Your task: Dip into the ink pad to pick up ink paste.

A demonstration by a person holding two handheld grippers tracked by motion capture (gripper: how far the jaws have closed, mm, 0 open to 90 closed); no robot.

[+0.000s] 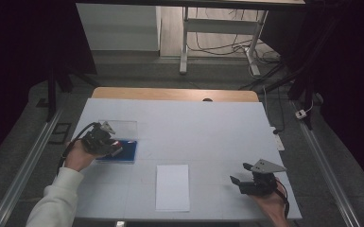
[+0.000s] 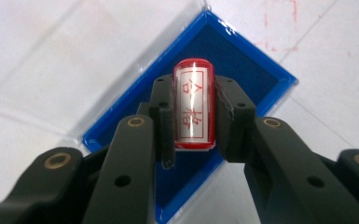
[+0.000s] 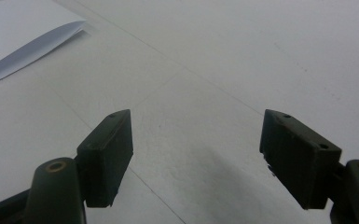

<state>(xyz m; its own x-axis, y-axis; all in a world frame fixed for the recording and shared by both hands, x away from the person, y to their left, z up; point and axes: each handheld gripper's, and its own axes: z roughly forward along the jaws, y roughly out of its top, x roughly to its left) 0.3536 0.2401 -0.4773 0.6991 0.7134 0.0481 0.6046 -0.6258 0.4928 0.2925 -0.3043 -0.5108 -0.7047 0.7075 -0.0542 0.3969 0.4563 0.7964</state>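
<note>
In the left gripper view a red stamp (image 2: 194, 109) with a white face and red characters sits clamped between the two black jaws of my left gripper (image 2: 194, 121), above a blue ink pad tray (image 2: 261, 74). From above, the left gripper (image 1: 115, 148) hovers over that blue tray (image 1: 127, 152), which has a clear lid (image 1: 123, 126) standing open behind it. A white sheet of paper (image 1: 172, 187) lies at the front middle of the table. My right gripper (image 1: 238, 174) rests at the front right, jaws wide apart with nothing between them (image 3: 196, 158).
A white board (image 1: 208, 127) covers the table, with a wooden edge (image 1: 175, 93) at the back. A corner of the paper (image 3: 23, 37) shows in the right gripper view. Metal rails run along both sides, and cables lie on the floor behind.
</note>
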